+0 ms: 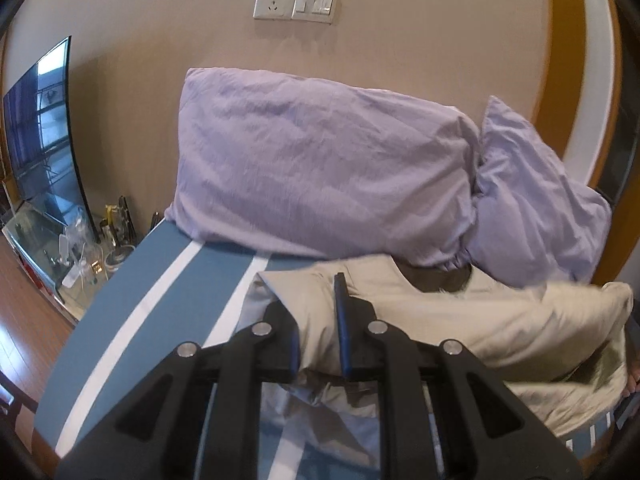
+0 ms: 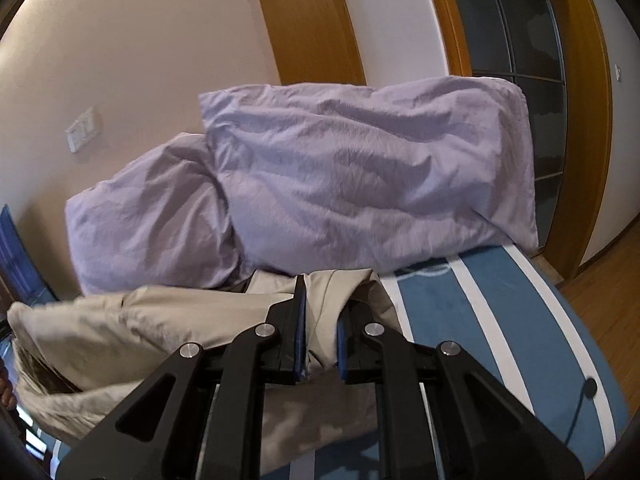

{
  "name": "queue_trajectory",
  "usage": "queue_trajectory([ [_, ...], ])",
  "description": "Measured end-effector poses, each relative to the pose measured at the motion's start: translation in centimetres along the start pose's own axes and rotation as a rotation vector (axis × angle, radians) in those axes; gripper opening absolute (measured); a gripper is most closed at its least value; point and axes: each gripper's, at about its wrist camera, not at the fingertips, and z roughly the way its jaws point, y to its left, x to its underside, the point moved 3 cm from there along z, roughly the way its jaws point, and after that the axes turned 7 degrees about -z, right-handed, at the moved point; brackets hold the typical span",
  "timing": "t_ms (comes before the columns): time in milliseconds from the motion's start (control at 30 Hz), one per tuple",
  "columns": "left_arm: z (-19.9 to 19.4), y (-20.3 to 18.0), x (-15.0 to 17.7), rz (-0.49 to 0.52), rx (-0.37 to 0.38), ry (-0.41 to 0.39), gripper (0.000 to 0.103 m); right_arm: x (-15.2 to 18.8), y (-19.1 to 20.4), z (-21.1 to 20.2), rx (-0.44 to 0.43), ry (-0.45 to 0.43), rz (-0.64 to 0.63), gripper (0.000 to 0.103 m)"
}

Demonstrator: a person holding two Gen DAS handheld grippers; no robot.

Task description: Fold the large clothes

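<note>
A beige garment [image 1: 460, 320] hangs stretched between both grippers above a blue bed with white stripes [image 1: 160, 300]. In the left wrist view my left gripper [image 1: 320, 304] is shut on the garment's left edge, and cloth covers most of its left finger. The garment runs off to the right, sagging, with a dark lining at its neck opening. In the right wrist view my right gripper [image 2: 322, 300] is shut on the garment [image 2: 160, 328] at its right edge, cloth bunched between the blue pads. From there the cloth spreads away to the left.
Two lilac pillows [image 1: 320, 168] [image 2: 360, 176] lean on the wall at the head of the bed. A glass side table [image 1: 48, 240] with small items and a dark screen [image 1: 36, 120] stand left. A wooden door frame [image 2: 584, 120] and wood floor lie right. A black cable [image 2: 584, 396] rests on the bed.
</note>
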Motion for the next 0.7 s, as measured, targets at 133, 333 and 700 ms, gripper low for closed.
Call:
queue_trajectory([
  [133, 4.5, -0.5, -1.5, -0.001, -0.032, 0.018, 0.015, -0.9, -0.3, 5.0, 0.026, 0.037, -0.002, 0.012],
  [333, 11.7, -1.2, -2.4, -0.001, -0.081, 0.052, 0.015, -0.7, -0.8, 12.5, 0.056, 0.111, 0.014, 0.013],
  [700, 21.0, -0.8, -1.1, -0.036, -0.175, 0.107, 0.017, 2.1, -2.4, 21.1, 0.063, 0.243, 0.102, 0.013],
])
